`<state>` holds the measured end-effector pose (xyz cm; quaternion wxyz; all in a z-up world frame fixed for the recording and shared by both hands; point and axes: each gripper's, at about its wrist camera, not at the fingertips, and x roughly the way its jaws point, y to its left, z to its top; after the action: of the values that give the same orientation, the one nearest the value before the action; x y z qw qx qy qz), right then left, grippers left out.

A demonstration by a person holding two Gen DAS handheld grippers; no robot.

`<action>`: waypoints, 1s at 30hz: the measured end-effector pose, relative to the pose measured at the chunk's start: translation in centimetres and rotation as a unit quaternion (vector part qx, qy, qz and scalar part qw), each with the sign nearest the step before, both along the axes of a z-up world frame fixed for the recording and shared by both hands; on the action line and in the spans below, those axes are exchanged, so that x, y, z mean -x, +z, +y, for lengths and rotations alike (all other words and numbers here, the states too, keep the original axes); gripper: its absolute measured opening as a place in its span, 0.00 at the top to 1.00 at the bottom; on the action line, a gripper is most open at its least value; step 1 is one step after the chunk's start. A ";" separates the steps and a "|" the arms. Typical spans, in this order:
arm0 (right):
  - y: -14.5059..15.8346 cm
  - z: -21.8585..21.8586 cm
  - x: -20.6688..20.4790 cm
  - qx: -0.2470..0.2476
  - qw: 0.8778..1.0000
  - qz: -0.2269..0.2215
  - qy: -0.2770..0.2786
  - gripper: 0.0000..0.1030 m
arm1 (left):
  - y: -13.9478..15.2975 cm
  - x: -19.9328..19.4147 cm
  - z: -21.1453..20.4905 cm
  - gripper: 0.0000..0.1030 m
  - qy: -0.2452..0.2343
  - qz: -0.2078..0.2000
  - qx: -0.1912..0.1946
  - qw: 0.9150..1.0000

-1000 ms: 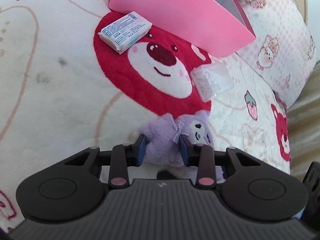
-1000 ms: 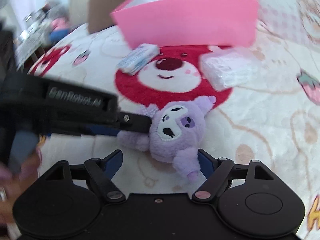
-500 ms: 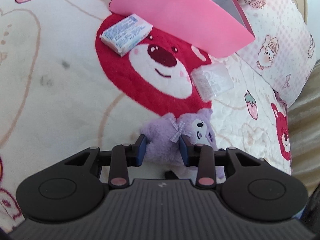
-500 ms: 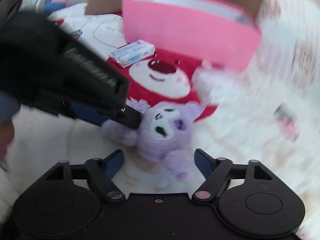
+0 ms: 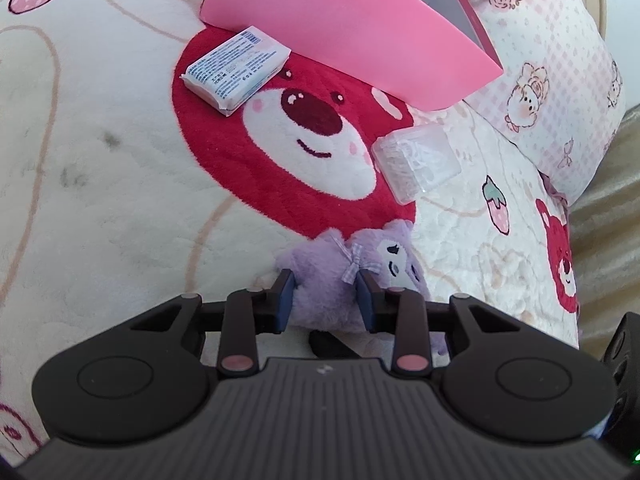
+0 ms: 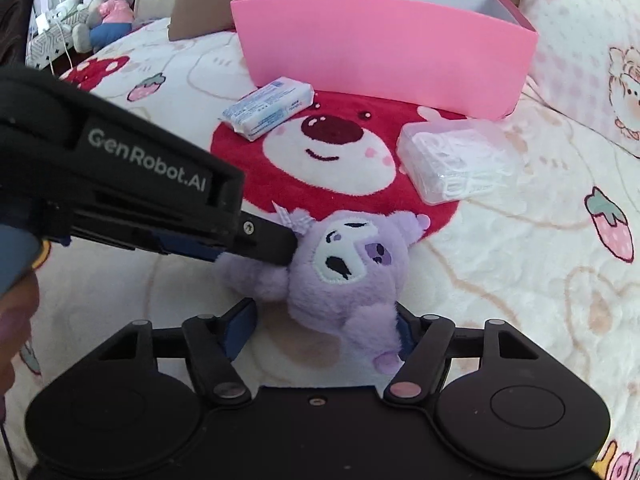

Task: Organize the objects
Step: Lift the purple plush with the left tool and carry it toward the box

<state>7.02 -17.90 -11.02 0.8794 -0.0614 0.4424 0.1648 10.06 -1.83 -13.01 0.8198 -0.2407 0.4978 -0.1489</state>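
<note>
A purple plush toy [image 5: 316, 260] lies on the blanket in front of the red bear print. My left gripper [image 5: 326, 284] is shut on the plush's head by the gingham bow, its jaws closing a little tighter. In the right wrist view the left gripper [image 6: 280, 246] reaches in from the left onto the plush [image 6: 352, 276]. My right gripper [image 6: 322, 320] straddles the plush's lower body with its jaws closing; the left pad stands clear of the fur, the right pad is hidden behind a limb. An open pink box [image 6: 380, 56] stands behind.
A blue-and-white tissue pack [image 6: 272, 108] lies by the box's left front corner. A clear plastic case [image 6: 456, 160] sits right of the bear print. A pink patterned pillow [image 5: 552, 80] borders the right. Soft toys [image 6: 104, 12] sit far left. A hand [image 6: 12, 312] holds the left gripper.
The right gripper's jaws have narrowed around the plush's lower body and its view has rolled back level. The left gripper keeps its hold on the plush.
</note>
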 end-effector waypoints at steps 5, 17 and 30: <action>0.6 0.9 1.0 0.036 0.999 -0.028 0.014 0.31 | 0.9 0.5 -0.2 0.69 -0.007 -0.014 -0.005 1.000; 2.1 1.5 1.1 0.032 0.998 -0.037 0.042 0.27 | 2.8 1.3 0.2 0.69 -0.030 -0.023 -0.040 0.998; 7.3 0.5 2.2 0.051 0.995 -0.036 0.072 0.20 | 7.4 2.5 -0.6 0.66 -0.065 -0.043 -0.006 0.997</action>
<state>4.83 -17.44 -3.73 0.8764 -0.1443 0.4124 0.2024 7.57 -2.45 -5.56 0.8306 -0.1959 0.4775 -0.2089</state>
